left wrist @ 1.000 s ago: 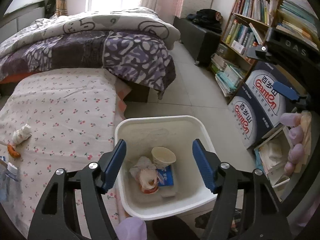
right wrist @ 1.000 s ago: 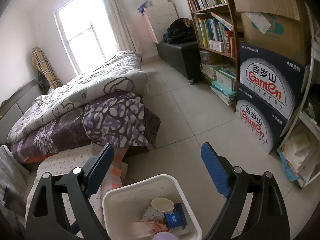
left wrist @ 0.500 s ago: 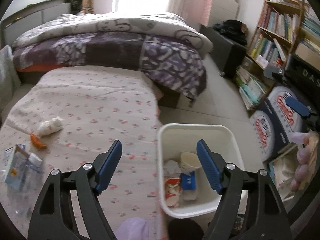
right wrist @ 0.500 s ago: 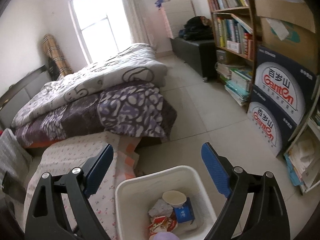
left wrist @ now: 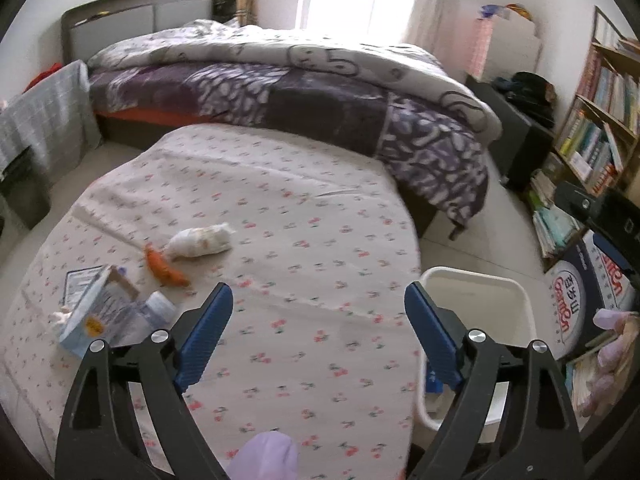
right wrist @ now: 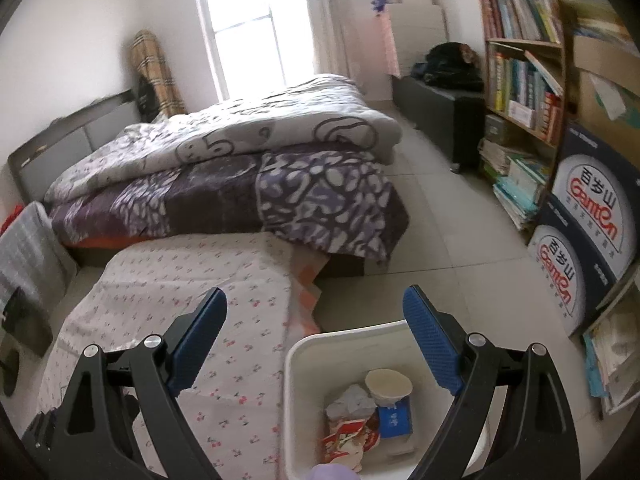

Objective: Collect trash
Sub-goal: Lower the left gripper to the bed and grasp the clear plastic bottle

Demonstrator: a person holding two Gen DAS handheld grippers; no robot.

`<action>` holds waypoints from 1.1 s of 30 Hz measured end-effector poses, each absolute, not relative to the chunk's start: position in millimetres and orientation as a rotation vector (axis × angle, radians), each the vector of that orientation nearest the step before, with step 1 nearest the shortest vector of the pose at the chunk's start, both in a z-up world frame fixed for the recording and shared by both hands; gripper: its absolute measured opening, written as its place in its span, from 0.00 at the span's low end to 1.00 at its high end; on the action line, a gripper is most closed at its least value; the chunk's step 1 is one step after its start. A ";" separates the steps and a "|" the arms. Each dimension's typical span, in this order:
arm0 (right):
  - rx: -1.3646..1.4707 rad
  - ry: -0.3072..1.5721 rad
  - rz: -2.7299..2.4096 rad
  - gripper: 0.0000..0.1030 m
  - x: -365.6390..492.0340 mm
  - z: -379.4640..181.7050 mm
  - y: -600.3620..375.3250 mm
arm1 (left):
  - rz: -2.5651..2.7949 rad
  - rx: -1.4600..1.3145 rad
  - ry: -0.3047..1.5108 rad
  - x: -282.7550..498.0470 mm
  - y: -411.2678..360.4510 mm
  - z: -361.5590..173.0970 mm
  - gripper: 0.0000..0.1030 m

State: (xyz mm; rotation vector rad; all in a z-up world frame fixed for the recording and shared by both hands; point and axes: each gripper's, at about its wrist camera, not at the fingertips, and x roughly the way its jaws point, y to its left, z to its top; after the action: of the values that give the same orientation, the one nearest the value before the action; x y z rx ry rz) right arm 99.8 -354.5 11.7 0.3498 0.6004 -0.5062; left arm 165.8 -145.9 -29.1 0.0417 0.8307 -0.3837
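Left tool (left wrist: 316, 334): jaws opening, nothing between them, aimed down at the floral-cloth desk (left wrist: 304, 240). That fits lining up for the next pickup, since the leftover trash sits to its left on the cloth: white crumpled wrapper (left wrist: 200, 241), orange scrap (left wrist: 164, 269) just beside it, and a small carton (left wrist: 94, 312) with a clear bottle (left wrist: 154, 312) touching it near the left edge

Right tool (right wrist: 316, 338): jaws wide, empty, hanging above the white bin (right wrist: 320, 350)

Bin stands on the floor tight against the desk's right side, so drops need only a short swing. Already inside: paper cup (right wrist: 388, 386), blue pack (right wrist: 394, 418), red-printed wrapper (right wrist: 348, 438), grey wad (right wrist: 352, 400)

My read: partway done, four pieces left. Wrapper and scrap are the closest; carton and bottle are touching, so they may shift together
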 end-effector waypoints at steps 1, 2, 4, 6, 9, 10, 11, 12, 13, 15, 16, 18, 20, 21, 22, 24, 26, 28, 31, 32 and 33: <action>0.343 0.606 -0.497 0.85 103.2 10.9 -349.0 | -0.374 0.041 0.833 167.0 -140.9 -29.8 0.82; 0.339 0.609 -0.491 0.85 104.9 10.3 -345.5 | -0.361 0.041 0.839 169.0 -134.9 -30.8 0.82; 0.326 0.620 -0.472 0.85 111.1 8.6 -335.1 | -0.344 0.036 0.847 172.0 -123.7 -32.4 0.83; 0.317 0.631 -0.455 0.85 115.3 7.1 -326.8 | -0.328 0.043 0.849 173.7 -115.7 -33.8 0.83; 0.301 0.648 -0.427 0.85 124.1 3.8 -311.4 | -0.297 0.049 0.866 177.6 -100.7 -37.1 0.84; 0.298 0.653 -0.419 0.85 126.6 2.8 -307.5 | -0.291 0.048 0.870 178.9 -97.2 -38.0 0.84; 0.296 0.659 -0.409 0.85 130.0 1.8 -302.2 | -0.278 0.050 0.878 180.9 -90.3 -39.6 0.84; 0.294 0.664 -0.398 0.85 133.0 0.7 -297.2 | -0.267 0.052 0.886 182.5 -85.9 -40.7 0.84; 0.293 0.669 -0.390 0.85 136.0 0.0 -293.2 | -0.257 0.053 0.891 184.5 -82.4 -41.9 0.84; 0.289 0.684 -0.367 0.85 142.2 -2.3 -282.5 | -0.231 0.059 0.906 187.6 -70.8 -44.3 0.84; 0.287 0.694 -0.350 0.85 146.3 -3.9 -276.2 | -0.221 0.062 0.908 188.6 -66.7 -45.2 0.84; 0.283 0.712 -0.323 0.85 152.3 -7.0 -265.4 | -0.192 0.074 0.920 191.7 -55.8 -47.6 0.84; 0.271 0.728 -0.298 0.85 158.6 -9.8 -253.9 | -0.167 0.089 0.935 195.7 -44.8 -49.6 0.84; 0.261 0.737 -0.284 0.85 162.2 -11.6 -247.4 | -0.155 0.100 0.944 197.9 -39.2 -50.4 0.84; 0.252 0.744 -0.272 0.85 164.7 -12.9 -241.9 | -0.143 0.111 0.954 200.5 -33.8 -51.8 0.84; 0.232 0.760 -0.245 0.85 171.1 -16.7 -228.2 | -0.116 0.130 0.989 208.2 -18.0 -55.5 0.84; 0.220 0.775 -0.227 0.85 176.3 -19.8 -219.3 | -0.105 0.125 1.034 216.6 0.9 -58.4 0.84; 0.212 0.789 -0.213 0.85 180.7 -22.9 -211.3 | -0.129 0.089 1.094 224.4 19.9 -60.1 0.84; 0.201 0.808 -0.200 0.85 187.5 -28.8 -201.6 | -0.178 0.036 1.166 228.7 39.5 -63.0 0.84; 0.199 0.813 -0.200 0.85 190.0 -30.8 -199.3 | -0.198 0.036 1.192 229.0 43.6 -64.6 0.84; 0.199 0.817 -0.201 0.85 192.0 -32.2 -197.3 | -0.215 0.042 1.205 228.0 44.6 -65.9 0.84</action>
State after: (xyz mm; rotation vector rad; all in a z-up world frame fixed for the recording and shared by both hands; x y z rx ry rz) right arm 192.0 -197.3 -32.2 0.1986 0.8165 -0.2011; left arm 228.0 44.6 -65.9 0.0423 1.2054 -0.2153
